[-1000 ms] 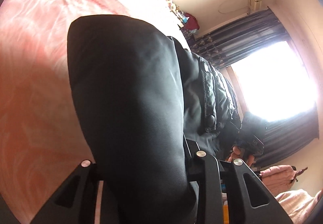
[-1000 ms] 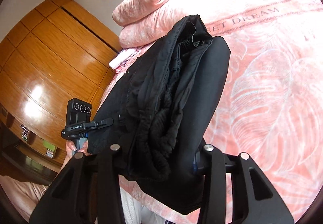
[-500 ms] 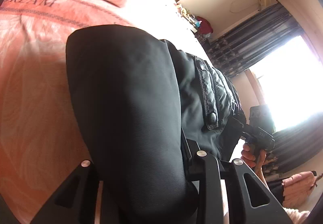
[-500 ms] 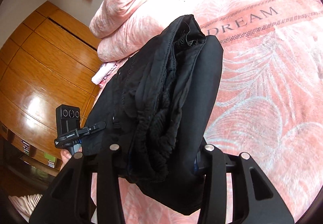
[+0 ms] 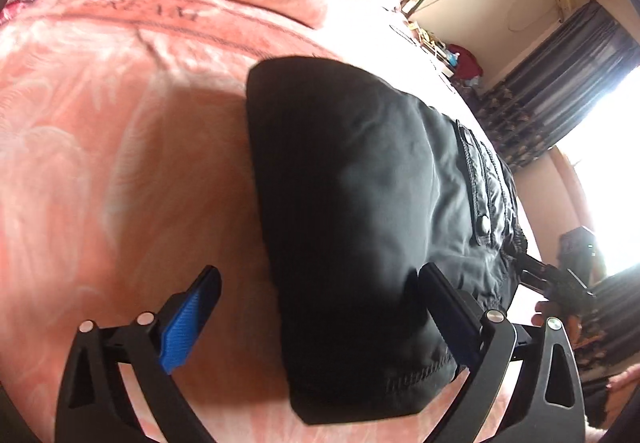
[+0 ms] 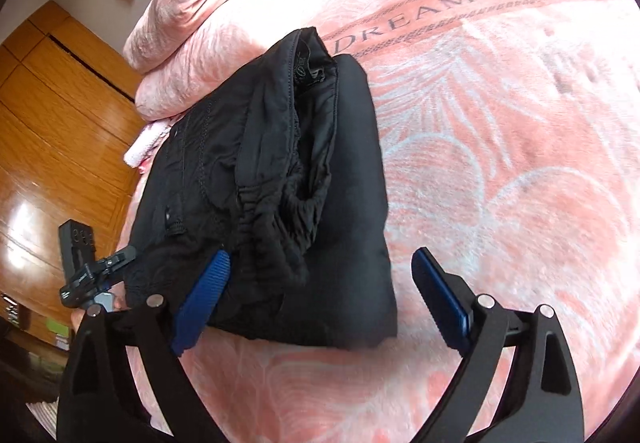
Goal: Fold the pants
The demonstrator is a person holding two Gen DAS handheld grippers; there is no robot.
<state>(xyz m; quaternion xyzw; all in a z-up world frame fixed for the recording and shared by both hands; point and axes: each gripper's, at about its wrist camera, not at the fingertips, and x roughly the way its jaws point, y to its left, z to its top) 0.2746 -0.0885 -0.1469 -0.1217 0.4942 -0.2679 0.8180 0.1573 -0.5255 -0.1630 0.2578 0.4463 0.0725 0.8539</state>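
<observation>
The black pants [image 5: 360, 203] lie folded in a thick bundle on the pink bedspread [image 5: 120, 163]. My left gripper [image 5: 320, 271] is opening. The bundle's near end sits between its jaws, and the blue left pad [image 5: 188, 319] stands clear of the cloth. In the right wrist view the pants [image 6: 280, 171] show their waistband on top. My right gripper [image 6: 320, 255] is opening too, with the near edge of the pants between its jaws. Its right pad [image 6: 440, 295] is well apart from the fabric. Each view shows the other gripper beyond the bundle [image 5: 560, 279] [image 6: 92, 271].
A heaped pink quilt [image 6: 208, 3] lies at the head of the bed. A wooden wardrobe [image 6: 52, 123] stands to the left of the bed. Dark curtains [image 5: 560, 75] frame a bright window. The bedspread [image 6: 500, 163] stretches wide to the right of the pants.
Both grippers have let go of the pants and spread wide. The folded bundle, held up before, now rests on the bedspread. Both cameras have dropped lower toward the bed.
</observation>
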